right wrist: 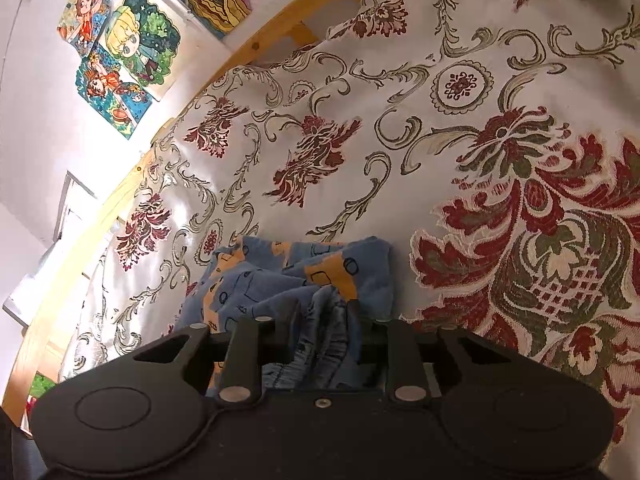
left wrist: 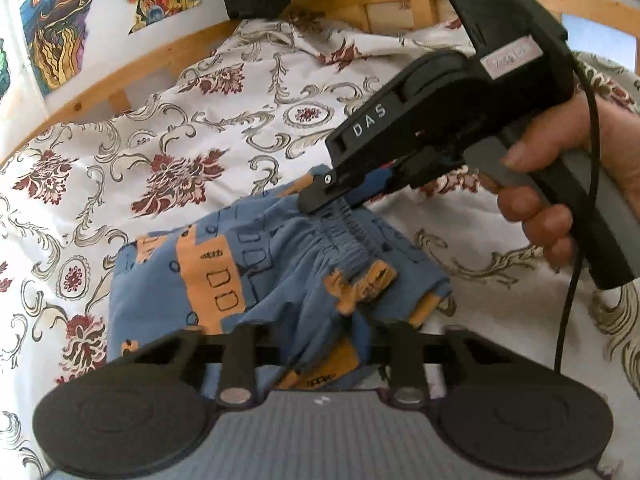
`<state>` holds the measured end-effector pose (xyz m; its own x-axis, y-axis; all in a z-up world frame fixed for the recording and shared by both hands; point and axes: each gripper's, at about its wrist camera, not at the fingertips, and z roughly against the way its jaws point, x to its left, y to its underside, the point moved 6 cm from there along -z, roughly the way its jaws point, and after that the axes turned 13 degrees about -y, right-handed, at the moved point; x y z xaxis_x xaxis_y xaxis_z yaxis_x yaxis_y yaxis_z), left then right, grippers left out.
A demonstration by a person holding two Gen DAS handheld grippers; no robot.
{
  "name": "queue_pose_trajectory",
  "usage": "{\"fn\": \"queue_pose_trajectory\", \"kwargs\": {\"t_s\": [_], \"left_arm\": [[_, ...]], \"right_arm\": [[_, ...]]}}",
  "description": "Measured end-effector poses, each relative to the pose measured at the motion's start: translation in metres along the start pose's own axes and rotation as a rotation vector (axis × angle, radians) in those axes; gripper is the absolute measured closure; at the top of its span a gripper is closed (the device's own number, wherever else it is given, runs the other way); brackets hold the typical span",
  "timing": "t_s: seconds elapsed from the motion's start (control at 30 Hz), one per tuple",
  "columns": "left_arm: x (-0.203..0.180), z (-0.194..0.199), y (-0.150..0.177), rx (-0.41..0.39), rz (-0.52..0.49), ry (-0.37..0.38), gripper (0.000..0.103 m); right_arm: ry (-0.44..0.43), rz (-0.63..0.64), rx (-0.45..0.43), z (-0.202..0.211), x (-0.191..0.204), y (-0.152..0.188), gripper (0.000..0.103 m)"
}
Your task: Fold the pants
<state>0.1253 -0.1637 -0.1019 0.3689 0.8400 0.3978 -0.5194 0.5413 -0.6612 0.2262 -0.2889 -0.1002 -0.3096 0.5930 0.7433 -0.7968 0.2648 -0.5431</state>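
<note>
Blue pants with orange patches (left wrist: 248, 272) lie crumpled on a floral bedspread (left wrist: 200, 120). In the left wrist view my left gripper (left wrist: 328, 344) sits at the near edge of the pants, with a gathered fold of cloth drawn up between its fingers. My right gripper (left wrist: 324, 200), held by a hand (left wrist: 560, 200), pinches the elastic waistband at the far side. In the right wrist view the right gripper (right wrist: 320, 312) has its fingers close together on bunched blue cloth, and the rest of the pants (right wrist: 320, 268) lies ahead of it on the bedspread (right wrist: 440, 120).
A wooden bed frame (left wrist: 120, 76) runs along the far edge of the bedspread, with coloured drawings (left wrist: 52, 40) on the wall behind. A black cable (left wrist: 568, 300) hangs from the right gripper. The same frame (right wrist: 120, 192) and drawings (right wrist: 120, 60) show at the left.
</note>
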Motion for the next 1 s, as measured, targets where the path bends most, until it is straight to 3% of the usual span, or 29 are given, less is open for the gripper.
{"fn": "queue_pose_trajectory", "kwargs": {"t_s": [0.07, 0.3, 0.53, 0.6, 0.67, 0.7, 0.73, 0.77, 0.8, 0.83, 0.87, 0.9, 1.0], "left_arm": [[0.0, 0.003, 0.0, -0.013, -0.001, -0.006, 0.086], [0.001, 0.02, -0.009, -0.036, 0.014, 0.014, 0.093], [-0.009, 0.022, -0.017, -0.047, 0.028, 0.09, 0.094], [-0.013, 0.014, -0.014, -0.027, 0.031, 0.124, 0.093], [-0.012, 0.005, -0.006, 0.008, 0.044, 0.16, 0.092], [-0.009, 0.004, -0.004, 0.018, 0.065, 0.181, 0.09], [-0.003, 0.005, -0.003, 0.023, 0.093, 0.202, 0.084], [0.003, 0.008, -0.002, 0.024, 0.124, 0.222, 0.067], [0.014, 0.013, -0.001, 0.018, 0.168, 0.237, 0.056], [0.024, 0.017, -0.001, -0.001, 0.211, 0.232, 0.037], [0.036, 0.022, 0.0, -0.027, 0.254, 0.206, 0.029], [0.049, 0.025, 0.002, -0.047, 0.291, 0.16, 0.027], [0.084, 0.021, 0.012, -0.042, 0.38, -0.053, 0.01]], "right_arm": [[-0.001, 0.008, -0.01, 0.001, 0.002, -0.001, 0.09], [-0.026, 0.047, -0.057, 0.018, 0.016, -0.013, 0.092], [0.036, 0.057, -0.061, 0.041, 0.009, -0.016, 0.092], [0.086, 0.069, -0.021, 0.034, 0.003, -0.012, 0.088], [0.158, 0.106, 0.012, 0.028, -0.001, -0.006, 0.066], [0.185, 0.129, 0.013, 0.029, -0.001, -0.003, 0.063], [0.206, 0.154, 0.006, 0.032, 0.002, -0.002, 0.054], [0.236, 0.206, -0.012, 0.038, 0.008, -0.002, 0.04], [0.257, 0.251, -0.033, 0.042, 0.013, 0.0, 0.031], [0.284, 0.311, -0.061, 0.046, 0.02, 0.001, 0.015], [0.299, 0.356, -0.08, 0.047, 0.027, 0.003, 0.006], [0.304, 0.395, -0.088, 0.046, 0.033, 0.005, 0.005], [0.298, 0.484, -0.047, 0.03, 0.048, 0.017, 0.004]]}}
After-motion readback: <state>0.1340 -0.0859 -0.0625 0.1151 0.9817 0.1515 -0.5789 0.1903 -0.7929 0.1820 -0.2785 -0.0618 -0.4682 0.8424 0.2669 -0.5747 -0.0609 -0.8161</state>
